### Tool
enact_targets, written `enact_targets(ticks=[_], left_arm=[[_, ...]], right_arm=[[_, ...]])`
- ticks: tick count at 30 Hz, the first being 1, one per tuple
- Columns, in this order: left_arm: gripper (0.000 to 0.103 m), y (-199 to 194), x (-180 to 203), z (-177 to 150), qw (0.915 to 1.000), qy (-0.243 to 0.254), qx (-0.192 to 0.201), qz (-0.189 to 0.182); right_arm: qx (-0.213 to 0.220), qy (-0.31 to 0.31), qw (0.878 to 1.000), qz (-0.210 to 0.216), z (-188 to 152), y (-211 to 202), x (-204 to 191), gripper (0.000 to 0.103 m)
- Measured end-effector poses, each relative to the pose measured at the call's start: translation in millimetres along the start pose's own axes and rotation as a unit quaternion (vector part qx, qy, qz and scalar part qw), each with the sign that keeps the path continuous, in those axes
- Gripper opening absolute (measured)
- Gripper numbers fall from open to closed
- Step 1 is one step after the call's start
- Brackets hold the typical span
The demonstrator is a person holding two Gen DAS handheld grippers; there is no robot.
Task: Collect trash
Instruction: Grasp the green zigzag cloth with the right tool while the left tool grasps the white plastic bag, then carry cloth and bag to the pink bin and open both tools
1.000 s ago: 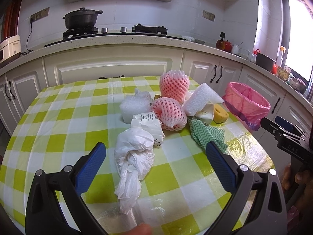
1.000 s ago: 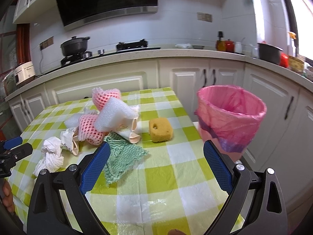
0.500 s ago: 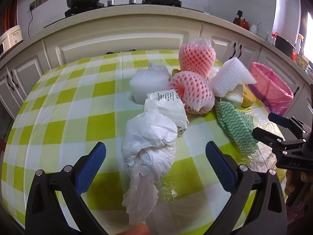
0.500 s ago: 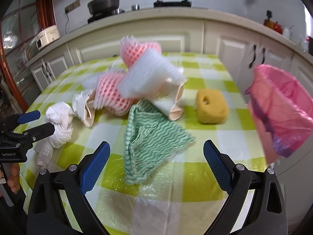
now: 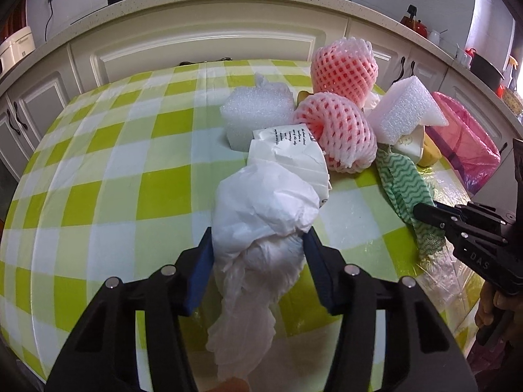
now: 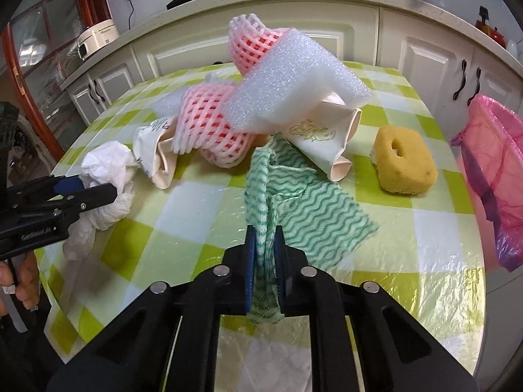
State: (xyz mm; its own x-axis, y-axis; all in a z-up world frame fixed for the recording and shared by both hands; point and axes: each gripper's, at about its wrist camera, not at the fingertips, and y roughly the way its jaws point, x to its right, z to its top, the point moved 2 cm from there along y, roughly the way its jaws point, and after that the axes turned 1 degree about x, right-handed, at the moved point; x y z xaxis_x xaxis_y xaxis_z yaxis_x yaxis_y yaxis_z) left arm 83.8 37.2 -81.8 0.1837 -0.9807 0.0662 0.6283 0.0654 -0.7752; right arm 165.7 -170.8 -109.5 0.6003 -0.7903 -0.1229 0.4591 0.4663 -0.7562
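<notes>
STEP: grasp | left gripper (image 5: 258, 248) clamped on white plastic bag (image 5: 261, 215), on table | right gripper (image 6: 264, 245) clamped on green cloth (image 6: 294, 202) | NEXT: lift, carry to pink bin (image 6: 497, 176) at table edge

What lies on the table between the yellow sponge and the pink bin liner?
Nothing: in the right wrist view only bare checked tablecloth separates the yellow sponge from the pink bin liner, which stands off the table's edge.

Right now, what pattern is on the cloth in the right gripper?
Green wavy stripes on white cloth; clearest in the right wrist view.
</notes>
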Motion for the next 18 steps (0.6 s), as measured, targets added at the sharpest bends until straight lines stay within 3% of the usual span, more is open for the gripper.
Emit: enact_targets(ticks=[7,18], left_arm=[[0.044,-16.5,0.8,-0.5,0.9999,-0.003,0.012,-0.004],[0.044,-55.2,8.3,6.5,0.9987,-0.006,0.050,-0.012]], right_arm=[[0.030,-0.002,0.999,0.020,-2.4,-31.9,-6.9,0.009],[0.083,0.015,0.996,0.036,10.1,-83.7,-0.9,0.009]])
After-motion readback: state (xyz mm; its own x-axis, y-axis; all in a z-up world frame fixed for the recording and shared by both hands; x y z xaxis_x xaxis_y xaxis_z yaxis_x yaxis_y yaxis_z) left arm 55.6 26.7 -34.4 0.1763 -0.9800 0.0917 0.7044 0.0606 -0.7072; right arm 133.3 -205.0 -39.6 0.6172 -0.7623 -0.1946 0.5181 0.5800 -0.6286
